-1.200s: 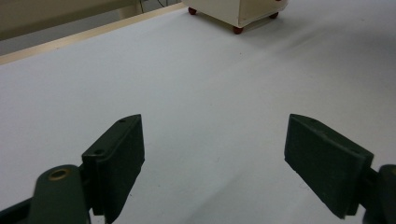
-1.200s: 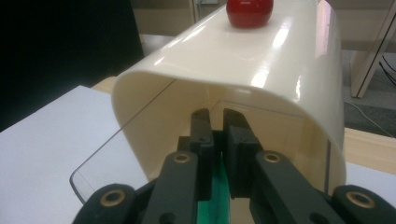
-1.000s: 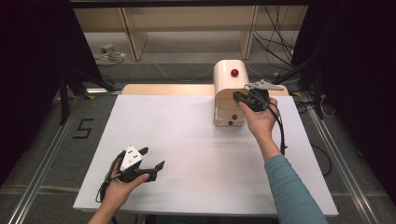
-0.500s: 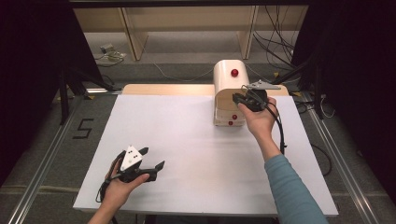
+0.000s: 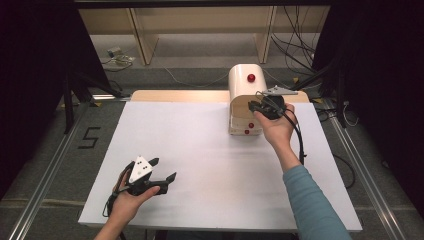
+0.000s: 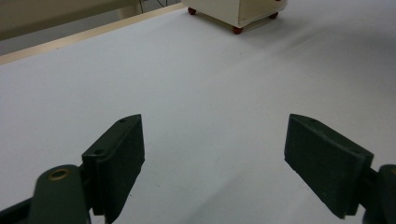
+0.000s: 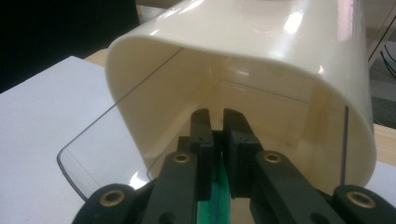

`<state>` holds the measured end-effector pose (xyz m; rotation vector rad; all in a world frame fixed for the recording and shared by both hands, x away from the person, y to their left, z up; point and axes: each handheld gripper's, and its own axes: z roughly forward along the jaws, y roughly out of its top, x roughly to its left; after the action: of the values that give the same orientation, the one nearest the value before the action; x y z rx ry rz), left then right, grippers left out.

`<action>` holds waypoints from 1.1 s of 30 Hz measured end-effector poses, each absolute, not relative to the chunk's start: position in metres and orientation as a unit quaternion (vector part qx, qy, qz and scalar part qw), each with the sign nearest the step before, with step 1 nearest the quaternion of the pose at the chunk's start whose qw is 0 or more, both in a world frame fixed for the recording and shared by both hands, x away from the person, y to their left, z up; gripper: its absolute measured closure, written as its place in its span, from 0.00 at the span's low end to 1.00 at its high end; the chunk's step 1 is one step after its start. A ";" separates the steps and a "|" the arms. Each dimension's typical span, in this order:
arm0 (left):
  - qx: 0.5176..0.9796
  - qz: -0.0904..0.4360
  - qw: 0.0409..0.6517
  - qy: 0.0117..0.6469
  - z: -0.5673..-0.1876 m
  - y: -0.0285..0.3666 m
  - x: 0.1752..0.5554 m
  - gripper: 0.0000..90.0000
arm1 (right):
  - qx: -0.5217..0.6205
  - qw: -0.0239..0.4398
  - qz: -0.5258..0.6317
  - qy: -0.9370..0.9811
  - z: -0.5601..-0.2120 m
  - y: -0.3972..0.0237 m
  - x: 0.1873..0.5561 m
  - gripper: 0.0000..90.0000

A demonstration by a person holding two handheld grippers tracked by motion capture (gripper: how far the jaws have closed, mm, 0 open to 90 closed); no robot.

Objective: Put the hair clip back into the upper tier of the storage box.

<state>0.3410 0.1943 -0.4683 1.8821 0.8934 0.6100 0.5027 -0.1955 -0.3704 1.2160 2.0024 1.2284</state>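
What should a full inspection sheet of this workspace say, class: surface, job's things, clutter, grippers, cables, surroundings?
Surface: white table, bare apart from the box.
Job's things: cream box with red knob, at the far right; clear flap at its open front.
Clutter: nothing seen.
Grippers: left gripper open, near the front left edge; right gripper shut, jaws pointing into the box's opening.
Cables: one cable trails from the right gripper; floor cables behind the table.
Surroundings: wooden frame, floor mark 5, dark sides.
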 end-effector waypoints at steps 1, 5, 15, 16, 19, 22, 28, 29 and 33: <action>0.767 0.249 0.467 0.364 -0.468 0.194 0.341 0.22 | 0.446 0.245 0.449 0.735 -0.371 -0.196 0.503 0.93; 0.767 0.249 0.467 0.364 -0.468 0.194 0.341 0.22 | 0.446 0.243 0.441 0.740 -0.371 -0.196 0.503 0.93; 0.767 0.249 0.467 0.364 -0.468 0.194 0.341 0.22 | 0.446 0.236 0.425 0.751 -0.373 -0.197 0.503 0.92; 0.767 0.249 0.466 0.364 -0.468 0.194 0.341 0.22 | 0.443 0.237 0.425 0.753 -0.373 -0.197 0.503 0.92; 0.767 0.249 0.466 0.364 -0.468 0.194 0.341 0.22 | 0.445 0.235 0.422 0.754 -0.373 -0.198 0.503 0.92; 0.767 0.249 0.467 0.364 -0.468 0.194 0.341 0.22 | 0.444 0.235 0.421 0.755 -0.373 -0.198 0.502 0.91; 0.767 0.249 0.466 0.364 -0.468 0.194 0.341 0.22 | 0.442 0.236 0.424 0.754 -0.373 -0.197 0.501 0.80; 0.767 0.249 0.466 0.364 -0.468 0.194 0.341 0.22 | 0.442 0.237 0.424 0.755 -0.372 -0.197 0.500 0.79; 0.767 0.249 0.467 0.364 -0.468 0.194 0.341 0.22 | 0.434 0.237 0.439 0.750 -0.369 -0.198 0.497 0.73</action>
<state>0.3409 0.1942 -0.4684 1.8819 0.8931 0.6100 0.4971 -0.1981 -0.3694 1.1897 2.0563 1.2041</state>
